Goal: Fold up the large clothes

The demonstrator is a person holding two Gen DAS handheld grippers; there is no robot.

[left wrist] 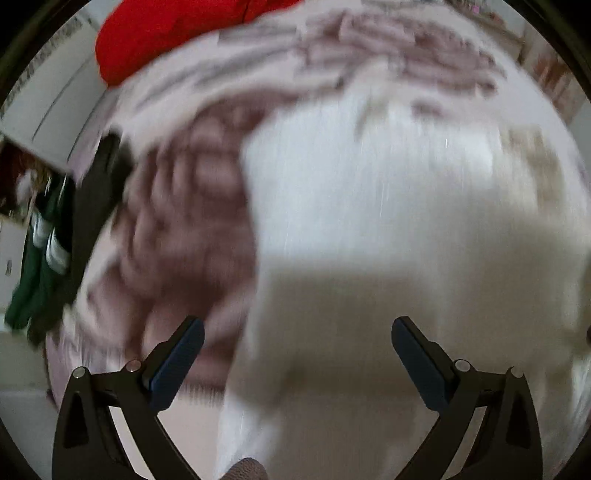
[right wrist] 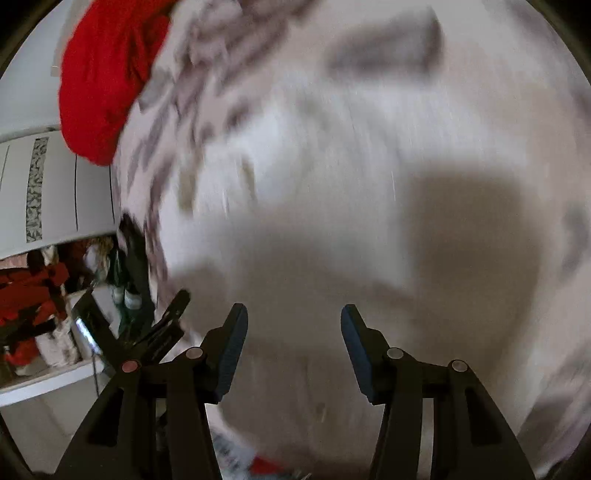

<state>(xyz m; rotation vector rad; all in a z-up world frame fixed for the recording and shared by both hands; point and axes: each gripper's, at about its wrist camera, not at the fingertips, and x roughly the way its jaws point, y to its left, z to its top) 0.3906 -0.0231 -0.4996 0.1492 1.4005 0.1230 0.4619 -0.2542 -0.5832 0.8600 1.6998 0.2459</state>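
Below both grippers, your white garment [left wrist: 388, 221] lies on the patterned bed [left wrist: 192, 206], blurred. Left gripper [left wrist: 297, 362] and right gripper [right wrist: 293, 350] hover empty with fingers spread, probably ready to pinch an edge; red cloth [left wrist: 166, 37] sits at eleven o'clock.

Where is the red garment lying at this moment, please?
In both wrist views the red garment sits at the upper left, at the far edge of the patterned bedspread, beyond the white garment.
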